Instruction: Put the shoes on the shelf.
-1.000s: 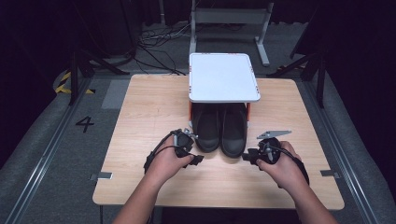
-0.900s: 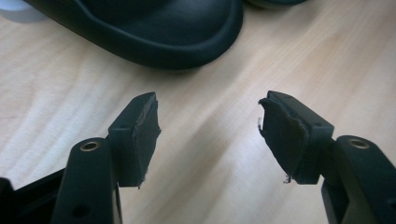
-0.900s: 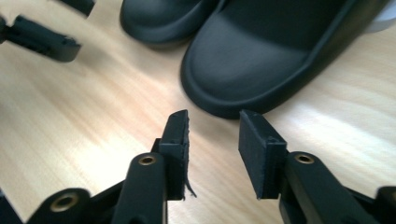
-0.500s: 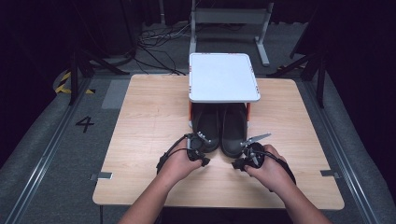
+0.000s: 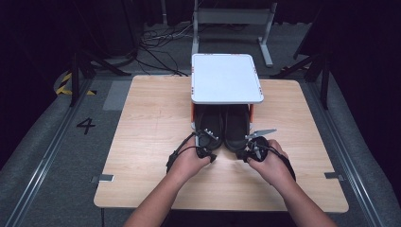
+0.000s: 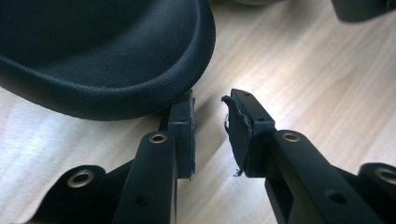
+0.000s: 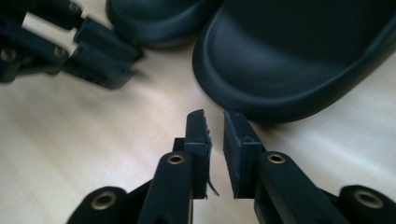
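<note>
A person is leaning over the near edge of the tabletop [image 5: 142,123], working a hand-held gripper in each hand toward a pair of black shoes. The shoes are sitting side by side near the middle of the tabletop, their far ends tucked under a small white stand [image 5: 227,78] that is rising toward the far edge. The left hand-held gripper [image 6: 210,123] is holding its jaws apart with nothing between them, one tip just beside the rounded end of the left shoe [image 6: 102,51]. The right hand-held gripper [image 7: 215,135] is showing only a narrow gap, also empty, its tips just beside the rim of the right shoe [image 7: 299,56]. Whether either tip is touching leather I cannot tell. The shoes are looking like smooth, finely grained leather with a thick rounded rim: probably fairly light, firm at the sole and softer above, and likely slippery on the curved cap. Judging from this, the edge of the opening or the back would be offering a better hold than the bulging end each gripper is facing, where narrow jaws could slide off.
</note>
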`<action>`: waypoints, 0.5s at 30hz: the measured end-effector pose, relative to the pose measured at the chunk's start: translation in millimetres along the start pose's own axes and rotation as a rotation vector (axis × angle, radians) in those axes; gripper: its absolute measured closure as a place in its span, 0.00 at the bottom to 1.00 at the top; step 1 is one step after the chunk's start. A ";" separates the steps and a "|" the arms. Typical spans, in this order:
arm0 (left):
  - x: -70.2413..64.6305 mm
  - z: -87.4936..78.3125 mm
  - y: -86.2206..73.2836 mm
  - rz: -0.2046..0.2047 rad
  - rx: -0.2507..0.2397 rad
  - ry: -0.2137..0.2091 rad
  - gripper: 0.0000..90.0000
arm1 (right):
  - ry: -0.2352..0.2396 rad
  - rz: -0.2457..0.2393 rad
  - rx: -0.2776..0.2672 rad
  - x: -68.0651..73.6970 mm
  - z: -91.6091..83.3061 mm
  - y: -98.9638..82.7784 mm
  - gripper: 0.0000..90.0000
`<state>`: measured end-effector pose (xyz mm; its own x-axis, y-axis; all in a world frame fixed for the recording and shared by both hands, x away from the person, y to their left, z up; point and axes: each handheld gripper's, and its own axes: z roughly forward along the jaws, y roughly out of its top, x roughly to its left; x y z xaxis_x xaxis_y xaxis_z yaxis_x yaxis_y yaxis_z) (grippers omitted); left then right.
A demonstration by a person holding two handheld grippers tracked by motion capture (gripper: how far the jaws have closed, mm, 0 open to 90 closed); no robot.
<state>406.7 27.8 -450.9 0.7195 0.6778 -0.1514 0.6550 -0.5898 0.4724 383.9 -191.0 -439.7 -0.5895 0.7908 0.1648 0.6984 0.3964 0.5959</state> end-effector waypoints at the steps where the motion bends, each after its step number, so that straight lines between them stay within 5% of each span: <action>1: 1.0 0.5 1.0 -0.002 -0.007 0.002 0.79 | -0.008 0.001 -0.009 -2.7 0.9 2.5 0.90; 7: 6.9 3.6 9.0 -0.020 -0.020 0.009 0.78 | -0.018 0.002 -0.025 -5.3 3.4 10.4 0.90; 11: 11.5 6.6 11.7 -0.035 -0.034 0.004 0.79 | 0.067 -0.004 0.074 8.4 6.6 10.5 0.96; 15: 17.0 8.9 15.3 -0.035 -0.045 0.009 0.79 | 0.022 -0.021 0.068 5.9 15.9 13.7 0.99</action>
<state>431.0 26.4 -454.0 0.6941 0.7016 -0.1613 0.6687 -0.5455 0.5052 396.5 -173.4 -443.0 -0.6122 0.7721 0.1705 0.7115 0.4438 0.5448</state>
